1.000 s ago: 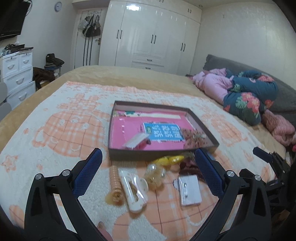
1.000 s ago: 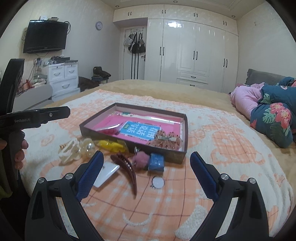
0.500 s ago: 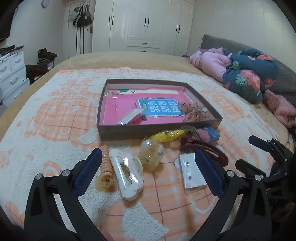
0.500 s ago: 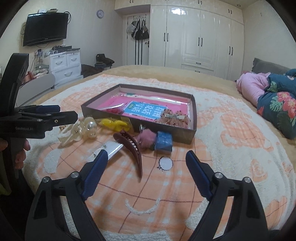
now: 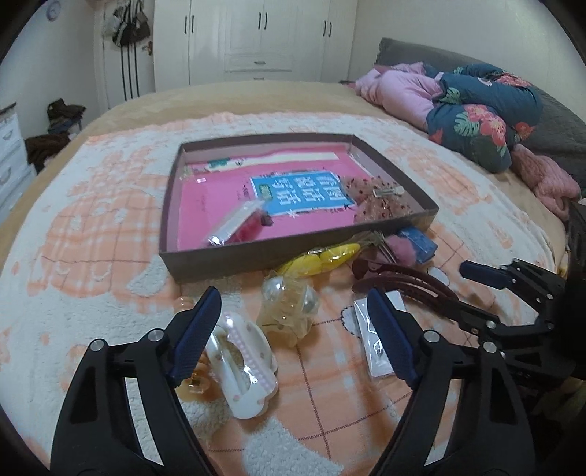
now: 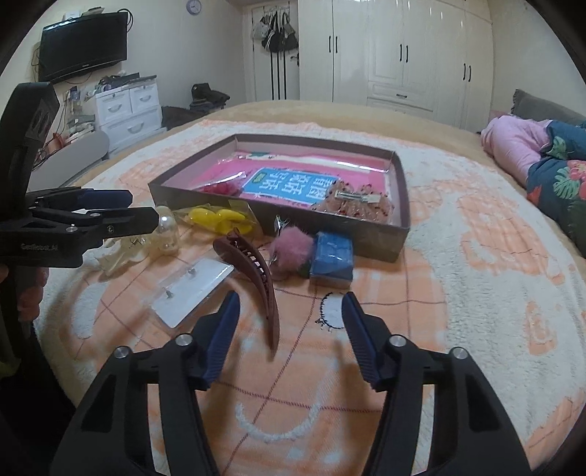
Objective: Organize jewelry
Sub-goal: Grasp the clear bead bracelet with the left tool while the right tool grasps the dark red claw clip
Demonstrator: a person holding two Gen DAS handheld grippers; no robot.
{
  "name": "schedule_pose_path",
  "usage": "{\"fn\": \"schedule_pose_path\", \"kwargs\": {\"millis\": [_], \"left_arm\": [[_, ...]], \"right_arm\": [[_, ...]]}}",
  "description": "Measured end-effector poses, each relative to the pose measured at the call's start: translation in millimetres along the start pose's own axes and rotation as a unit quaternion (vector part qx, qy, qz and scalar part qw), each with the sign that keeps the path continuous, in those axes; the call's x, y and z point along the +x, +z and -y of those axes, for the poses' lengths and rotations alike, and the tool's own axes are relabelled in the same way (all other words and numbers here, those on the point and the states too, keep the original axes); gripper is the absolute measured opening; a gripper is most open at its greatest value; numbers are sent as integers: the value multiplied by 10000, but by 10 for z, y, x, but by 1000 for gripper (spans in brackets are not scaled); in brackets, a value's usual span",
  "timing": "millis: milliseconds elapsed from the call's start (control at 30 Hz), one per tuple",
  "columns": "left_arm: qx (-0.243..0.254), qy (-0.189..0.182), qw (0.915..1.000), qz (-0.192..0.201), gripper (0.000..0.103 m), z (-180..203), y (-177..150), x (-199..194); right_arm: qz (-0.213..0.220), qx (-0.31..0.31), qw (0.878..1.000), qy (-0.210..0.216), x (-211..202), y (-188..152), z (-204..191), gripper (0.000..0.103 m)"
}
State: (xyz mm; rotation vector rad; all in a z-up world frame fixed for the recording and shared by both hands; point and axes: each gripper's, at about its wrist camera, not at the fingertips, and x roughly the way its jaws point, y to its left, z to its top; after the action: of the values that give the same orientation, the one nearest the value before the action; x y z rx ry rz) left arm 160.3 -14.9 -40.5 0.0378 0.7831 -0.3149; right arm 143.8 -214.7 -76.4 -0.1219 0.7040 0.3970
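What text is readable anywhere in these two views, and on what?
"GenRobot.AI", white, on the side of the left tongs, seen from the right wrist camera; blurred, so partly inferred.
Large white characters on the blue card in the brown tray: seen upside down and not readable to me.
Small green label at the blue card's corner: too small to read.
Brand mark under the wall TV screen: too small to read.
Wall clock: numerals illegible.

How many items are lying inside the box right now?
2 loose items: a clear packet toward the front-left of the box, and a beaded hair clip at its right side. Smaller pieces may be hidden.
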Motion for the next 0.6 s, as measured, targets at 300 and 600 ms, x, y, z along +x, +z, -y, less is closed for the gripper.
{"fn": "schedule_pose_path", "kwargs": {"millis": [300, 600], "left_arm": [[150, -75, 9995, -263, 59, -11, 51, 132], [142, -145, 9988, -439, 53, -45, 62, 244]], "right_arm": [[-272, -176, 9992, 219, 259, 42, -68, 31], [-300, -206, 9989, 305, 343, 72, -110, 15]]}}
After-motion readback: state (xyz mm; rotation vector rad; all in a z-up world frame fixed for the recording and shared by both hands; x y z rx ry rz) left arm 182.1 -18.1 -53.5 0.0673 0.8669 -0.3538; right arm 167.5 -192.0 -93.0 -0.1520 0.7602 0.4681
